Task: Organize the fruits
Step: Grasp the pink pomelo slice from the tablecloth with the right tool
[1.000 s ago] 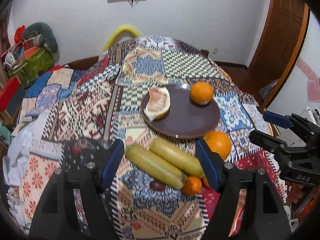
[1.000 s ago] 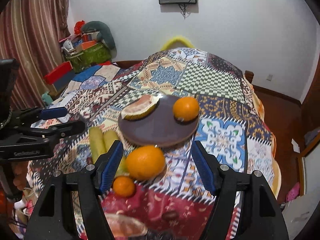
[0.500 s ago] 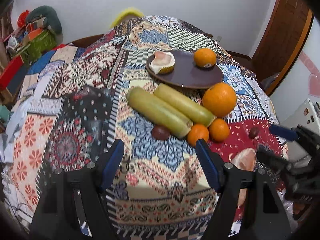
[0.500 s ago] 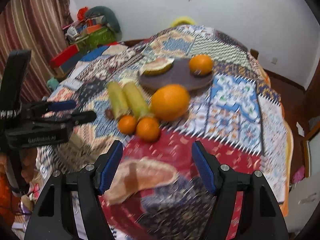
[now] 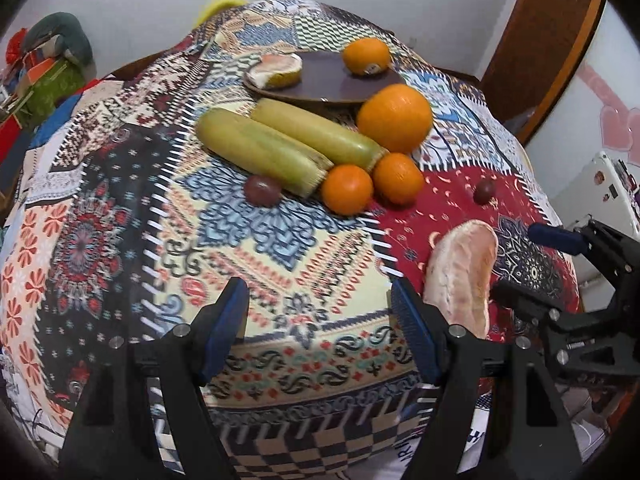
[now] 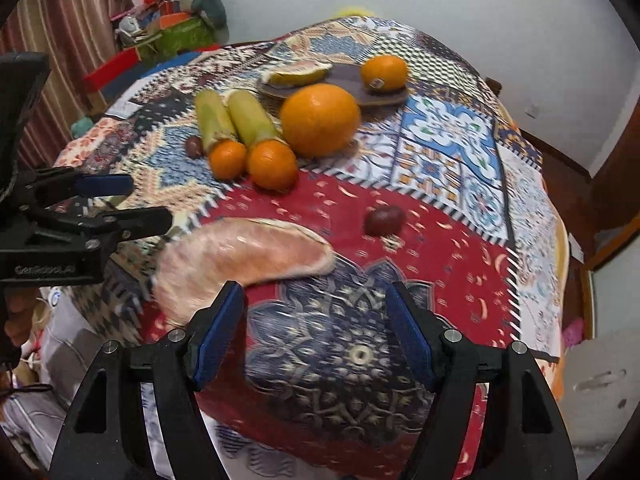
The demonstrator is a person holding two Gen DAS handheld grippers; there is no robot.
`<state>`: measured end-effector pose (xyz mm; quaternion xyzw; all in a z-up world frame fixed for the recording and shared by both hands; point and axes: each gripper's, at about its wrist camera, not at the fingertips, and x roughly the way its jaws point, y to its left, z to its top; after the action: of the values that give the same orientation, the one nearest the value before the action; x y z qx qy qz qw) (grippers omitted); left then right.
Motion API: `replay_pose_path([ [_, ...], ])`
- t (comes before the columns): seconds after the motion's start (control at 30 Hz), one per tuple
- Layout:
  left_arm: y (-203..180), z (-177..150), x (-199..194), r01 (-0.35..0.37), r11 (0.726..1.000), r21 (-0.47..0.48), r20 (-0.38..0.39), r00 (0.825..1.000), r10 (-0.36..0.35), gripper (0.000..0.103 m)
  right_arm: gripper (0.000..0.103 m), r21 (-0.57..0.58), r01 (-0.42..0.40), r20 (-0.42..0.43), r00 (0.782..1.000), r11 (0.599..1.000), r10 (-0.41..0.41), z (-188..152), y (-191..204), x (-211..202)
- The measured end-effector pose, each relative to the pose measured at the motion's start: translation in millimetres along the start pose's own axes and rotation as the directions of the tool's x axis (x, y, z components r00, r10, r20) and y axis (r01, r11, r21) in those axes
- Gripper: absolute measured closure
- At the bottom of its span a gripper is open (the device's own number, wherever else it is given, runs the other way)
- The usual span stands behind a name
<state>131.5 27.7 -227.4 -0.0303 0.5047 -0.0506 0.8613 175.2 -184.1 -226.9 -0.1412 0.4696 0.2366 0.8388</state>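
Faint raised lettering, roughly "GenRobot.AI", on the black body of the left gripper (image 6: 120, 204) in the right wrist view; blurred, spelling uncertain. Small stickers on the orange (image 5: 366, 56) on the plate (image 5: 320, 80), print too small to read. Dark marks on the white appliance (image 5: 608, 188) at right, illegible.

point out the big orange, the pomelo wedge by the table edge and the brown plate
big orange (image 6: 320, 119), right wrist view, middle of its peel
pomelo wedge (image 6: 240, 258), right wrist view, centre of the pink flesh
brown plate (image 5: 324, 80), left wrist view, bare surface between its two fruits
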Motion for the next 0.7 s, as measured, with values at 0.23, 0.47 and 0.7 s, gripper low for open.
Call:
replay_pose_path([
  [0.23, -13.5, 0.1, 5.6, -0.002, 0.999, 0.039, -0.008, 1.000, 0.002, 0.023, 0.032, 0.026, -0.006, 0.001, 1.000, 1.000, 0.006, 15.8, -11.9, 16.4],
  [0.47, -14.8, 6.5, 9.4, 0.005, 0.999, 0.039, -0.003, 1.000, -0.005, 0.022, 0.032, 0.031, 0.002, 0.041, 0.999, 1.000, -0.003, 37.0, -16.3, 13.2],
  [0.7, 20.8, 12.1, -3.2, -0.031, 0.997, -0.066, 0.050, 0.998, 0.034, 0.022, 0.032, 0.074, -0.120, 0.028, 0.993, 0.990, 0.119, 36.7, -9.2, 2.2],
])
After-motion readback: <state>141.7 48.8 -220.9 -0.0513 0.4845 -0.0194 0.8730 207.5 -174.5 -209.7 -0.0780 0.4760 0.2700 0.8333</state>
